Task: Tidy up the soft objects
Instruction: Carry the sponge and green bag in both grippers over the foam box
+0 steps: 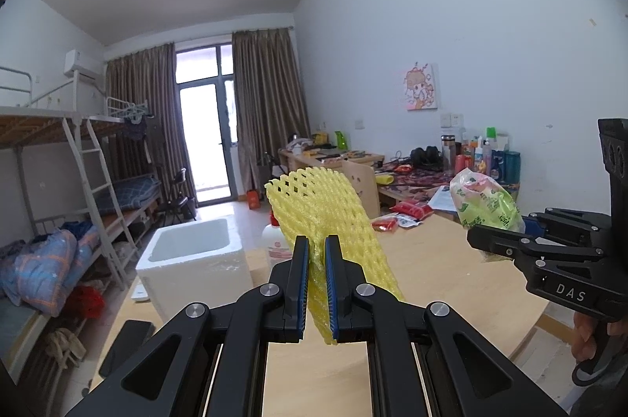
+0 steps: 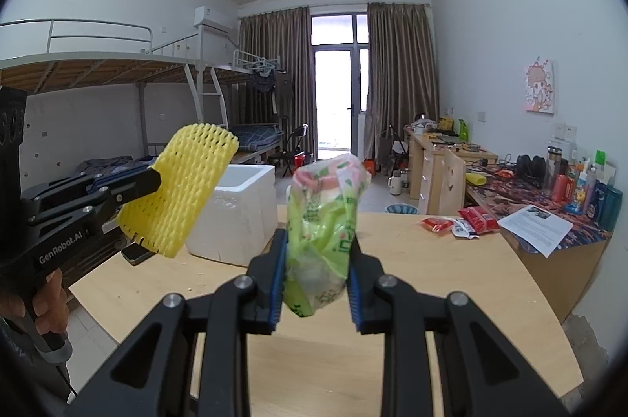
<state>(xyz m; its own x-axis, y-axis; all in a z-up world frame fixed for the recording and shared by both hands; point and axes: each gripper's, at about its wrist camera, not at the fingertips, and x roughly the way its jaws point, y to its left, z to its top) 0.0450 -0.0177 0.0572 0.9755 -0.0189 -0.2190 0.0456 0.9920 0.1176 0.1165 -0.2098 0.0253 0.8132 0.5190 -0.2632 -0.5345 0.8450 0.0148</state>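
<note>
The left tongs [image 1: 317,260] are clamped tight on the lower edge of a yellow foam fruit net [image 1: 320,205], which stands up and leans away above the pads, clear of the desk [image 1: 431,260]. The right tongs [image 2: 316,260] are closed on a crumpled green plastic bag [image 2: 325,220] that bulges upward between the blue pads [image 2: 278,279], also lifted off the desk. Each pair of tongs shows in the other's view, side by side and apart, with the person's hand [image 2: 49,303] on the left handle.

Beyond the left tongs, just past the net, an open white foam box [image 1: 192,260] sits at the desk's far-left edge, seemingly empty as far as its inside shows. It looks like the likely place for the soft things, though that is a judgement. A white bottle [image 1: 278,244] stands beside it. Farther off, ahead of the right tongs, red snack packets [image 2: 459,220] lie on the desk, next to a printed sheet [image 2: 537,222].

So both soft items are picked up but neither is put away; placing them remains, and perhaps the packets after.
</note>
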